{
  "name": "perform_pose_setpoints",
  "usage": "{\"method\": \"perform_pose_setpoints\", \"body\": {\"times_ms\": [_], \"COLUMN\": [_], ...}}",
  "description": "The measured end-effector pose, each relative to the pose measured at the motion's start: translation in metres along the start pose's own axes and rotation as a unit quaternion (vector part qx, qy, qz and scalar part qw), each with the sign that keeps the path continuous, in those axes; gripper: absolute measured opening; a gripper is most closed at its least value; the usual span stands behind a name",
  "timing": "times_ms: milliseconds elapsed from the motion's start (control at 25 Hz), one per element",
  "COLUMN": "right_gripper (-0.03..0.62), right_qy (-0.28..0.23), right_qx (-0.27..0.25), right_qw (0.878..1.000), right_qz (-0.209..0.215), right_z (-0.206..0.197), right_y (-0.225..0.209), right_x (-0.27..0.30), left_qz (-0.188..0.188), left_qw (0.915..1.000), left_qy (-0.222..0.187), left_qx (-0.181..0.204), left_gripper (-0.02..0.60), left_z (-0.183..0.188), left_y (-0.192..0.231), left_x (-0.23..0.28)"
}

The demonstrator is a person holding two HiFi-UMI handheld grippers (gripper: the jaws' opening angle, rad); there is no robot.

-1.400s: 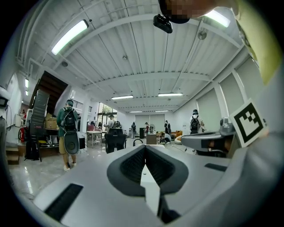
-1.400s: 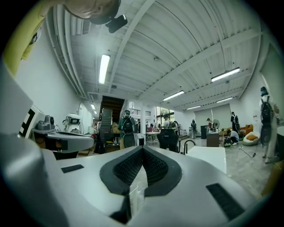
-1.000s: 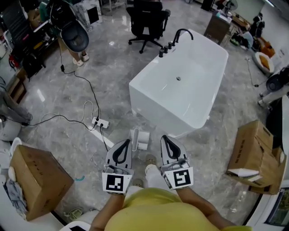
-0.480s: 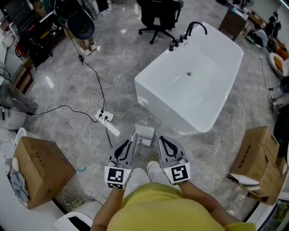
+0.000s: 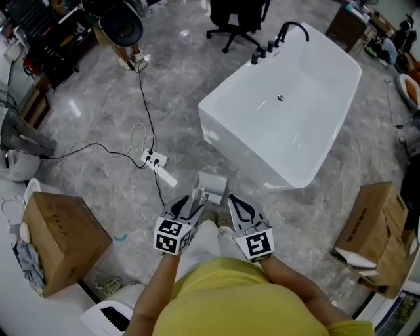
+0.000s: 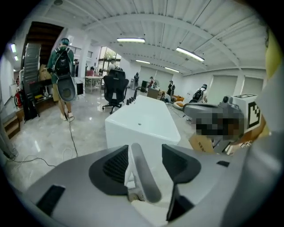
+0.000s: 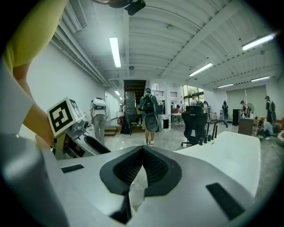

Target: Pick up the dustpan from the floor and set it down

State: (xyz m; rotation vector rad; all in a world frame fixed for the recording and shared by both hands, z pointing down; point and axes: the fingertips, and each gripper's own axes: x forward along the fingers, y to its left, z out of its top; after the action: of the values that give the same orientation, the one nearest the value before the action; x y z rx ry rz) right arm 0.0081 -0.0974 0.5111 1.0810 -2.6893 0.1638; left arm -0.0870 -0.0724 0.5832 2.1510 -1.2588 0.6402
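The white dustpan (image 5: 212,184) rests on the grey floor in front of the bathtub, its grey handle (image 5: 197,195) standing up. My left gripper (image 5: 190,204) is at that handle. In the left gripper view the handle (image 6: 144,175) runs between the two pads of the left gripper (image 6: 145,149), close against the left pad; the jaws are opening and do not squeeze it. My right gripper (image 5: 237,205) hangs just right of the dustpan. It is shut in the right gripper view (image 7: 143,150), with nothing in it.
A white bathtub (image 5: 282,105) stands close behind the dustpan. A power strip (image 5: 152,159) with trailing cables lies to the left. Cardboard boxes (image 5: 59,239) (image 5: 374,230) flank me. An office chair (image 5: 236,16) is far back. A person with a backpack (image 7: 147,111) stands beyond.
Both grippers have sunk towards the floor along with the dustpan. The left jaws, shut a second ago, now stand apart around the handle. The right jaws stay shut.
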Motion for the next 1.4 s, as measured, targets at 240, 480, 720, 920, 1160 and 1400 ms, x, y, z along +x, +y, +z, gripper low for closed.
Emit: {"method": "perform_pose_setpoints", "body": {"times_ms": [240, 480, 720, 920, 1160, 1400], "right_gripper": [0.011, 0.011, 0.011, 0.011, 0.011, 0.011], "right_qy": [0.015, 0.03, 0.032, 0.033, 0.037, 0.039], "right_qx": [0.0, 0.001, 0.001, 0.001, -0.003, 0.001], "right_qw": [1.0, 0.999, 0.998, 0.998, 0.997, 0.998], "right_qz": [-0.011, -0.03, -0.045, -0.056, -0.061, -0.058], "right_z": [0.0, -0.005, -0.003, -0.003, -0.002, -0.005], "right_y": [-0.006, -0.012, -0.018, -0.022, -0.029, -0.033], "right_x": [0.01, 0.015, 0.015, 0.013, 0.012, 0.013], "left_qz": [-0.02, -0.08, -0.12, -0.155, -0.173, -0.182], "left_qw": [0.9969, 0.9879, 0.9794, 0.9722, 0.9673, 0.9667], "left_qy": [0.074, 0.117, 0.137, 0.125, 0.089, 0.053], "left_qx": [-0.019, -0.063, -0.088, -0.123, -0.163, -0.172], "left_gripper": [0.268, 0.282, 0.226, 0.124, 0.1, 0.083], "left_z": [-0.028, -0.049, -0.056, -0.052, -0.04, -0.015], "left_y": [0.009, 0.003, -0.003, -0.01, -0.013, -0.019], "left_x": [0.021, 0.037, 0.05, 0.053, 0.053, 0.042]}}
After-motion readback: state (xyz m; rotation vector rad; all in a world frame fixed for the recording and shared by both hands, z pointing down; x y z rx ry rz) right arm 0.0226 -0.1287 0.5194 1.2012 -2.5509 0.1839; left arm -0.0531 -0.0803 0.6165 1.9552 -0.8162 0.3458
